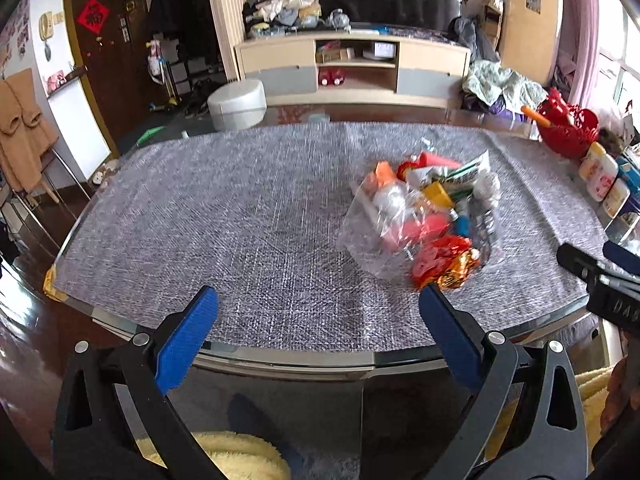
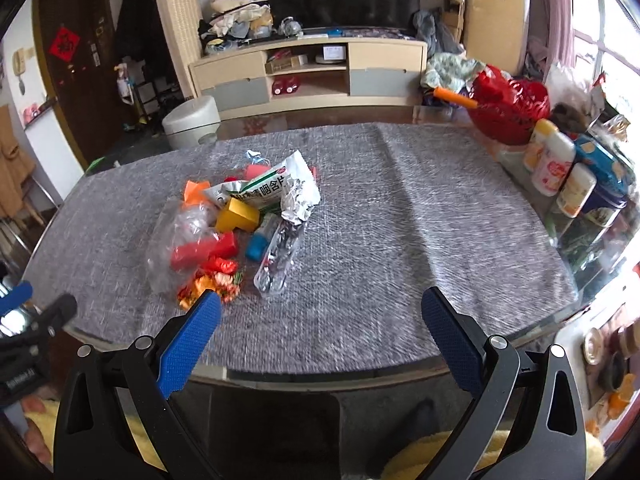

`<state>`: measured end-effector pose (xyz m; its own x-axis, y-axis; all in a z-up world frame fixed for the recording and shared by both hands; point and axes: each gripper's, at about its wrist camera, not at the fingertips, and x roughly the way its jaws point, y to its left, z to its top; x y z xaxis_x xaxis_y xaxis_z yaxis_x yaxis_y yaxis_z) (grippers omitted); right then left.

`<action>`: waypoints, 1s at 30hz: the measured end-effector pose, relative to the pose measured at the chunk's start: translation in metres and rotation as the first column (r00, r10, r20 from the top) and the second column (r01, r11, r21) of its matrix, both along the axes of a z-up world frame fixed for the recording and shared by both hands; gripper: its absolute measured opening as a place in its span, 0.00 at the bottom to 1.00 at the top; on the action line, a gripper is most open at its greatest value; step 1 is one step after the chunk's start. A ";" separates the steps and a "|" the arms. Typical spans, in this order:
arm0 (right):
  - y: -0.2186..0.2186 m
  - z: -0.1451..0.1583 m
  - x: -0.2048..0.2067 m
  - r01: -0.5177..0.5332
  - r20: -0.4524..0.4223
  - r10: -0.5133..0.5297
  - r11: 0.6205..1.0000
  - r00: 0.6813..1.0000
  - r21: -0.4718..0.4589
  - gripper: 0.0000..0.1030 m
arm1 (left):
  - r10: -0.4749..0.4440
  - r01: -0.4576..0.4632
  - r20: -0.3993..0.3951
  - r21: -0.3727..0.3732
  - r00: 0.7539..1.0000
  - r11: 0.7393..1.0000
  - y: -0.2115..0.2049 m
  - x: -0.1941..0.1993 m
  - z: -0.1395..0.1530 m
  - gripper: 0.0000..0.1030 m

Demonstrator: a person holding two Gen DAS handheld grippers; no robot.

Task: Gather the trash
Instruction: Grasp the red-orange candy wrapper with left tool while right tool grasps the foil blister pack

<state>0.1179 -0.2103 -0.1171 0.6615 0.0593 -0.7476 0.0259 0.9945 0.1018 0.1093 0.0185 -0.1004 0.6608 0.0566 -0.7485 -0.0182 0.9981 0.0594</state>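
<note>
- Trash (image 2: 244, 224) lies piled on my grey-clothed worktop (image 2: 400, 240), partly inside a clear plastic bag (image 1: 372, 236).
- My left gripper (image 1: 318, 304) hangs wide, empty, near the edge.
- My right gripper (image 2: 320, 308) likewise gapes empty.
- Bottles (image 2: 556, 168) stand far right.

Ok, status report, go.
Left gripper and right gripper open, empty, at table edge. Trash pile heaped on grey cloth, untouched. Nothing in the way.
</note>
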 end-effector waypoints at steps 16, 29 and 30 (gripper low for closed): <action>0.017 -0.060 0.079 -0.059 -0.187 0.088 0.986 0.978 0.155 0.53 | -0.185 0.175 -0.086 -0.115 0.979 0.978 -0.026 0.026 -0.035 0.70; 0.002 -0.070 0.075 -0.058 -0.176 0.080 0.990 0.981 0.130 0.28 | -0.319 0.277 -0.146 -0.249 0.936 0.928 -0.067 0.057 -0.057 0.52; -0.002 -0.070 0.073 -0.056 -0.174 0.079 0.989 0.982 0.136 0.28 | -0.322 0.279 -0.151 -0.253 0.935 0.927 -0.069 0.059 -0.059 0.51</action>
<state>0.1911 -0.2122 -0.1868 0.5095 0.2034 -0.8361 -0.0113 0.9732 0.2298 0.1680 -0.0507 -0.1593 0.4674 -0.3057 -0.8295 0.2742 0.9422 -0.1927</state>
